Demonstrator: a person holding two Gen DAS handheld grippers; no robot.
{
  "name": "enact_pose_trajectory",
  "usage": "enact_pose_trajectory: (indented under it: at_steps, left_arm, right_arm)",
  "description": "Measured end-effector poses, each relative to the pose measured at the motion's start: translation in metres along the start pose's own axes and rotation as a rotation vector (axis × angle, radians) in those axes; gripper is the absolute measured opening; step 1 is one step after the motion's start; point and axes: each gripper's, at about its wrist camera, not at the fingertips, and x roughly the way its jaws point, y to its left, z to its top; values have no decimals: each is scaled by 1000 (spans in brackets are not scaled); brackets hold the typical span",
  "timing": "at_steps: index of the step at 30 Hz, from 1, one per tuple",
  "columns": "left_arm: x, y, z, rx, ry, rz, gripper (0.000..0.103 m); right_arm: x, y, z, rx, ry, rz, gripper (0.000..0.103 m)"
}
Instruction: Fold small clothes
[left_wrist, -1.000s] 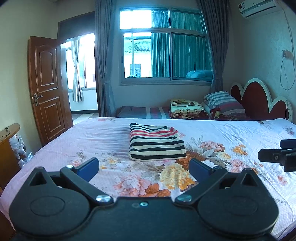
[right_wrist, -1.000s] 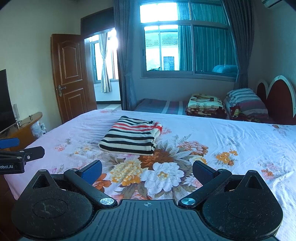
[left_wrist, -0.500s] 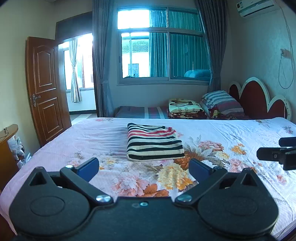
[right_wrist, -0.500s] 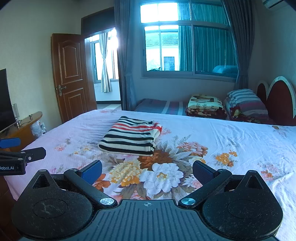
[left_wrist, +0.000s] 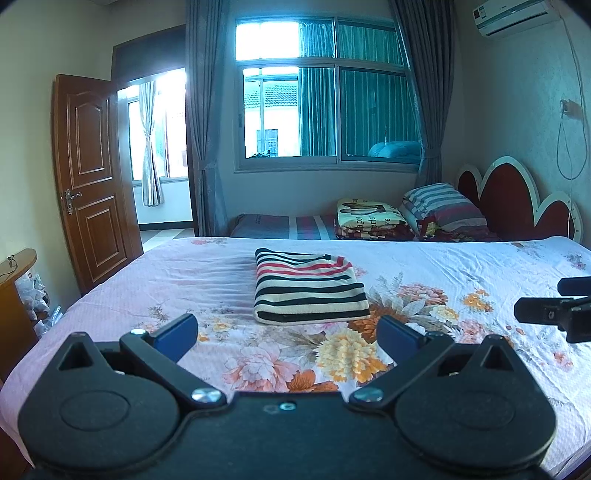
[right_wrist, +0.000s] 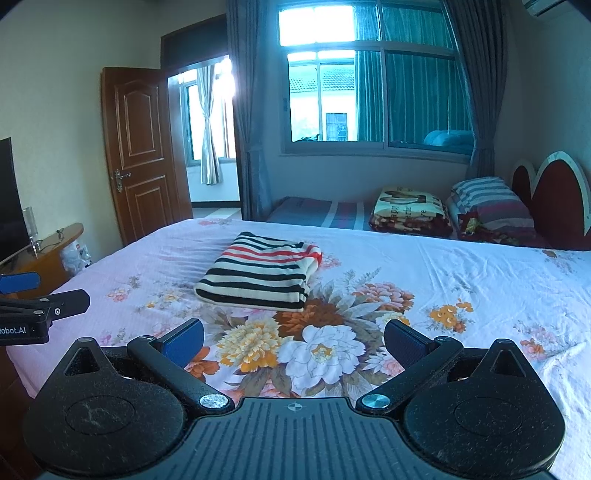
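Note:
A striped garment (left_wrist: 308, 290), cream with black and red bands, lies folded into a neat rectangle on the floral bedsheet (left_wrist: 184, 280); it also shows in the right wrist view (right_wrist: 260, 275). My left gripper (left_wrist: 286, 334) is open and empty, held back from the garment over the near part of the bed. My right gripper (right_wrist: 293, 341) is open and empty, also short of the garment. Each gripper shows at the edge of the other's view: the right one (left_wrist: 554, 310) and the left one (right_wrist: 33, 306).
A second low bed with a folded blanket (left_wrist: 371, 219) and striped pillow (left_wrist: 441, 206) lies beyond, under the window. A red headboard (left_wrist: 517, 203) stands at right. An open wooden door (left_wrist: 94, 177) and a wooden desk (right_wrist: 48, 254) with a screen are at left.
Both grippers have drifted slightly; the folded garment sits a little differently in both views. Jaws stay open and the garment has not moved on the bed.

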Motion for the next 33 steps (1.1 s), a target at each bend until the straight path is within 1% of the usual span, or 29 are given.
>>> enact_pose_trajectory:
  at_steps: [14, 24, 33]
  left_arm:
    - [1, 2, 2, 3, -4, -2, 102]
    - [4, 6, 5, 0, 0, 18, 102]
    - [5, 8, 6, -1, 1, 6, 102]
  right_arm:
    - [1, -1, 0, -3, 1, 2, 103]
    - [0, -4, -1, -9, -4, 4, 103]
    - [0, -6, 1, -8, -4, 8, 103]
